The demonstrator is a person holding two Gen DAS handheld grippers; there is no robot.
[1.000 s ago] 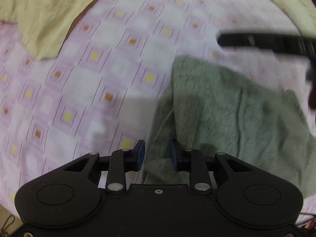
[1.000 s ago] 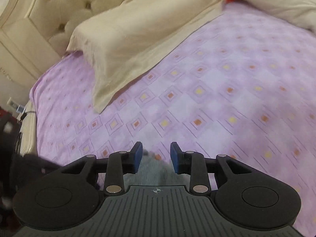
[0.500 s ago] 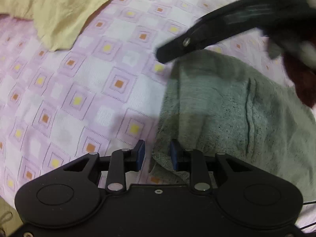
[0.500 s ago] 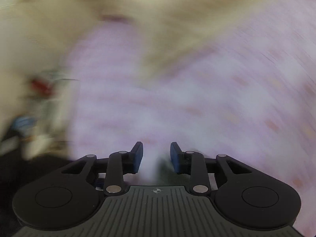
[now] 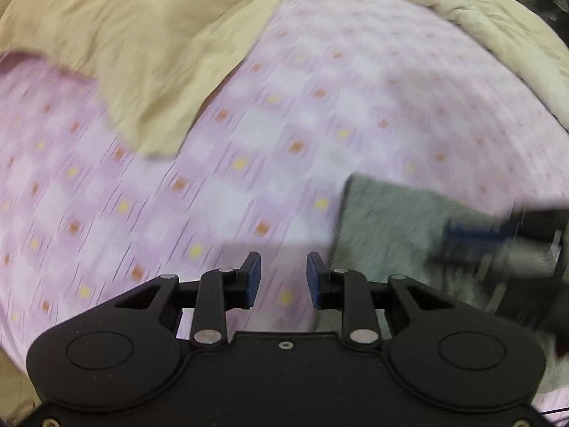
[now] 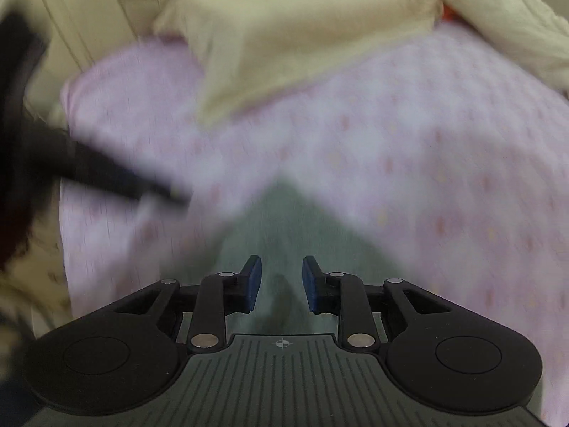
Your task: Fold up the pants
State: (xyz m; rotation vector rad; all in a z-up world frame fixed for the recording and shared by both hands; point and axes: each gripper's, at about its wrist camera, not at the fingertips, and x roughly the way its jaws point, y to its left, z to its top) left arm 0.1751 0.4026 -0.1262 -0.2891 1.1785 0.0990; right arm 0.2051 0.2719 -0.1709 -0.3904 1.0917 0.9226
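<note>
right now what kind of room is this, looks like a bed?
Most likely a bedroom, with the work done on a bed. A pink patterned bedsheet covers the surface, a cream pillow lies at its far end against a tufted cream headboard, and grey-green pants lie on the sheet.

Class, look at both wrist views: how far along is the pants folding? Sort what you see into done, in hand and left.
Done: the grey pants lie on the pink sheet with straight edges, seemingly folded at least once; how many folds is unclear. In hand: nothing. The left tongs gape over bare sheet, the right tongs gape above the pants, gripping no cloth. Left: probably further folding.
</note>
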